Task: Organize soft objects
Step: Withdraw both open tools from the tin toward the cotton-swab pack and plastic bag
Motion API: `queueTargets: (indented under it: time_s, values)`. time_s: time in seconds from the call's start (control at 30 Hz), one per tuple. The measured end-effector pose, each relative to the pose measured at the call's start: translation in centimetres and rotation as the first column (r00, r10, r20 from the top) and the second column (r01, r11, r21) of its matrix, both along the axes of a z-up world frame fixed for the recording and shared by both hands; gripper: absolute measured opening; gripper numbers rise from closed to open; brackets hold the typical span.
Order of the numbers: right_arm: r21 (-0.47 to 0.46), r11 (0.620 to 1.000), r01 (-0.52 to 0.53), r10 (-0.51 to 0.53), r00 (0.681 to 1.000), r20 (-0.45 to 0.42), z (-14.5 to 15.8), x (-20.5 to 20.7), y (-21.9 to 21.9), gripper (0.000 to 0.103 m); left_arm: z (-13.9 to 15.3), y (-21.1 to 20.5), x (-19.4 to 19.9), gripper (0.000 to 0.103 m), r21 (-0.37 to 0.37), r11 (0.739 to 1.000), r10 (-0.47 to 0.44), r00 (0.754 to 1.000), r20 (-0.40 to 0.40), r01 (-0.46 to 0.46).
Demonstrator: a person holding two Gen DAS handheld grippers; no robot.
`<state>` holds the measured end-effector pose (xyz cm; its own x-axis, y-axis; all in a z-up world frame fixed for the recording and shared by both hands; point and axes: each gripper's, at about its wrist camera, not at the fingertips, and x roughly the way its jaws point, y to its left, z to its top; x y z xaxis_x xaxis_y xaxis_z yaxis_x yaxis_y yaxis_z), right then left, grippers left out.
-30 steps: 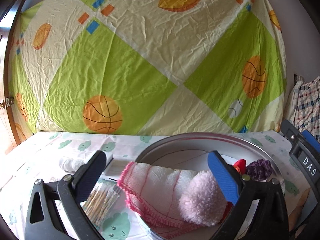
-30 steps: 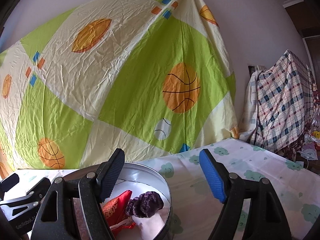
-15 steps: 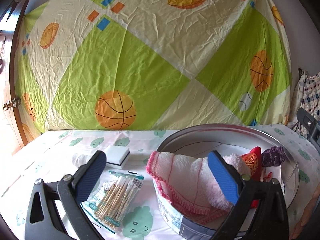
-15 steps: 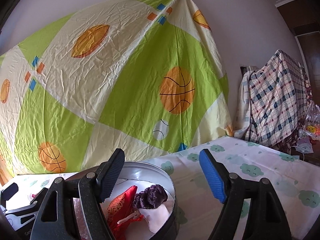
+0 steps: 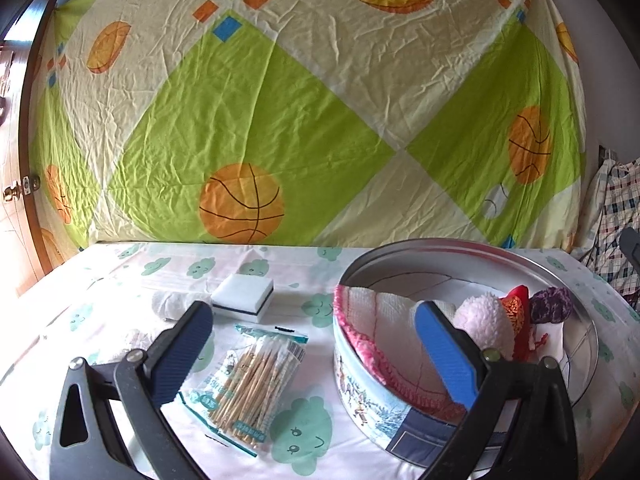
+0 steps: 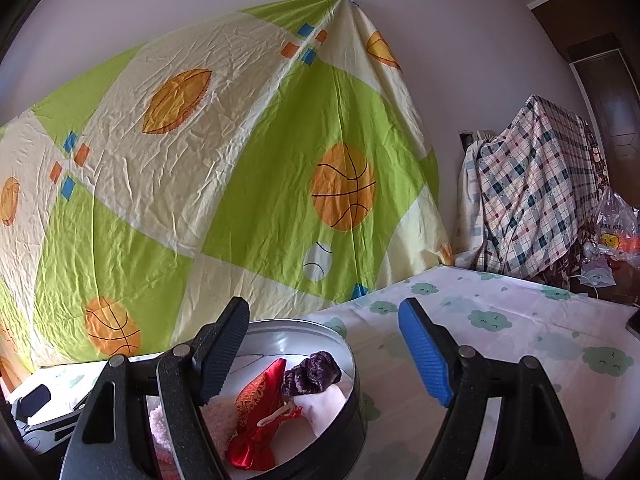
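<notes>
A round metal tin point(image 5: 580, 312) stands on the table at the right; it also shows in the right wrist view point(image 6: 352, 364). In it lie a white cloth with pink edging point(image 5: 384, 320) draped over the rim, a pink fluffy pompom point(image 5: 484, 320), a red pouch point(image 6: 260, 408) and a purple scrunchie point(image 6: 312, 372). A white sponge point(image 5: 243, 294) and a rolled white cloth point(image 5: 172, 306) lie on the table to the tin's left. My left gripper point(image 5: 316, 352) is open and empty, above the table beside the tin. My right gripper point(image 6: 320, 356) is open and empty, at the tin's right rim.
A packet of cotton swabs point(image 5: 248, 380) lies between the left fingers. A green and cream sports-print sheet point(image 5: 280, 100) hangs behind the table. A plaid cloth point(image 6: 532, 200) covers furniture at the right. The table's cloud-print cover point(image 6: 520, 320) runs on to the right.
My left gripper has drawn back and to the left from over the tin; the pompom and pink-edged cloth stay in the tin. The right gripper has risen slightly.
</notes>
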<state>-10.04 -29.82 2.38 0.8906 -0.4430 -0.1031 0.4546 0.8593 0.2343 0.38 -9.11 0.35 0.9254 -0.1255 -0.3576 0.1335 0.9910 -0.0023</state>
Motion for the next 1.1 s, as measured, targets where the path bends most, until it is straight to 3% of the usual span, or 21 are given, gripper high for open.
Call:
queueTargets:
  time_s: [0.6, 1.1]
  values:
    - [-0.023, 0.988, -0.155, 0.153, 0.986, -0.061, -0.4, 1.2, 8.8, 0.079, -0.4, 6.1, 1.9, 0.103, -0.014, 0.998, 0.068, 0.996, -0.052, -0.069]
    - [0.016, 0.946, -0.324, 0.322, 0.932, -0.163, -1.3, 4.1, 16.0, 0.079, -1.2, 14.6, 5.4, 0.103, -0.042, 0.974, 0.217, 0.967, -0.134, -0.225]
